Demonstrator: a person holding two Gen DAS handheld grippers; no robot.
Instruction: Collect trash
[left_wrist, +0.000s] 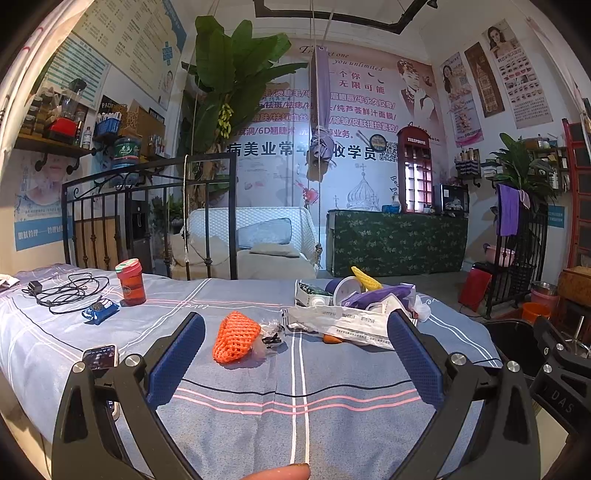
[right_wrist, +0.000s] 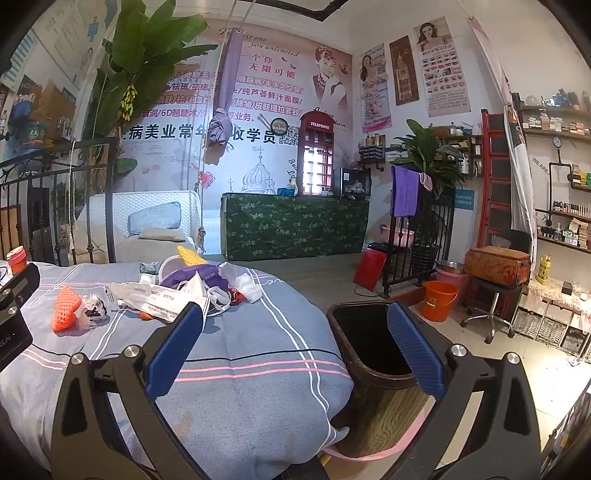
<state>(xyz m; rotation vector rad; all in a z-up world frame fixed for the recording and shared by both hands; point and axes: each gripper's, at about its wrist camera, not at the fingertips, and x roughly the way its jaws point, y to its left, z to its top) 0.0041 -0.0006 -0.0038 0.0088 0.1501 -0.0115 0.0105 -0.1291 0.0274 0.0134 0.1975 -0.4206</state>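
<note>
Left wrist view shows the left gripper (left_wrist: 295, 354) spread wide and empty, aimed at the orange foam net (left_wrist: 236, 341) on the bed (left_wrist: 332, 413), while the right gripper (right_wrist: 291, 347), equally open, hangs by the bin (right_wrist: 373, 354) set alongside for drops.

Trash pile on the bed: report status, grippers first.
Left gripper open, empty. Right gripper open, empty. Orange foam net and wrappers uncollected on bed. Bin beside bed; nothing in the way.

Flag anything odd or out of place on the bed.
Litter is strewn across the bedspread: an orange foam net, a crumpled clear wrapper, a white plastic bag, a tipped cup and a purple bag. The bin beside the bed looks empty. Both grippers hang open, holding nothing.
</note>
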